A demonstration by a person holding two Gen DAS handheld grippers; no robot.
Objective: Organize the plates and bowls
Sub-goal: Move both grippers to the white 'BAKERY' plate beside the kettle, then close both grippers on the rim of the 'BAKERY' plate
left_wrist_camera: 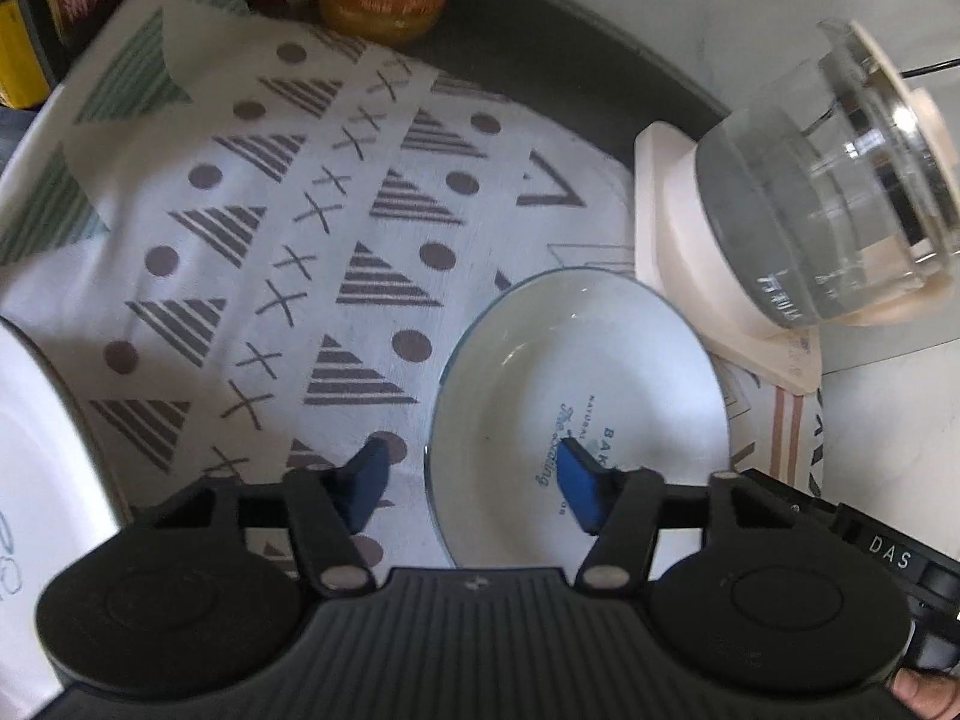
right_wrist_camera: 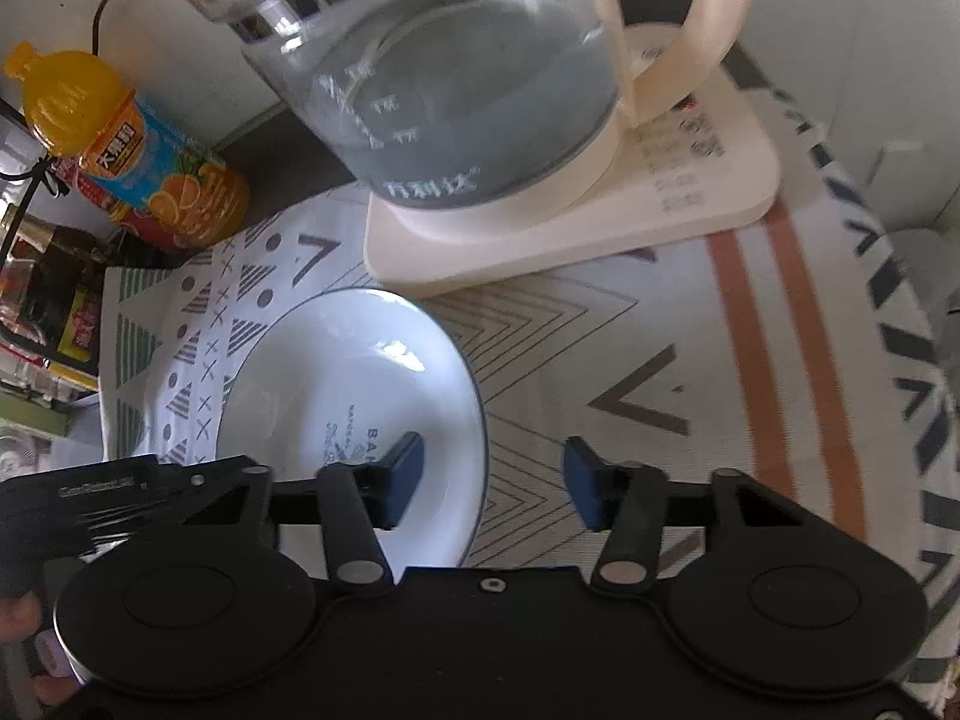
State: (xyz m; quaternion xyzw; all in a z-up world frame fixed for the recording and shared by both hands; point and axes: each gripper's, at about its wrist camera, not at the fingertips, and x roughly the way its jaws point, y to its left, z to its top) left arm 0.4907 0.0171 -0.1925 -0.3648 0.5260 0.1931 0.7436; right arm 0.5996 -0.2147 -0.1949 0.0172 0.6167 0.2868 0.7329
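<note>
A white bowl (left_wrist_camera: 576, 372) with a thin blue rim and blue lettering inside sits on the patterned cloth (left_wrist_camera: 252, 240). My left gripper (left_wrist_camera: 474, 480) is open and straddles the bowl's left rim, one blue pad inside the bowl and one outside. In the right wrist view the same bowl (right_wrist_camera: 354, 396) lies at lower left. My right gripper (right_wrist_camera: 489, 474) is open and straddles the bowl's right rim, its left pad inside. Part of another white dish (left_wrist_camera: 36, 480) shows at the left edge of the left wrist view.
A glass kettle (right_wrist_camera: 456, 78) on a cream base (right_wrist_camera: 600, 222) stands just behind the bowl, also in the left wrist view (left_wrist_camera: 828, 192). An orange juice bottle (right_wrist_camera: 132, 150) and other bottles stand at the back left. The left gripper's body (right_wrist_camera: 102, 498) is beside the bowl.
</note>
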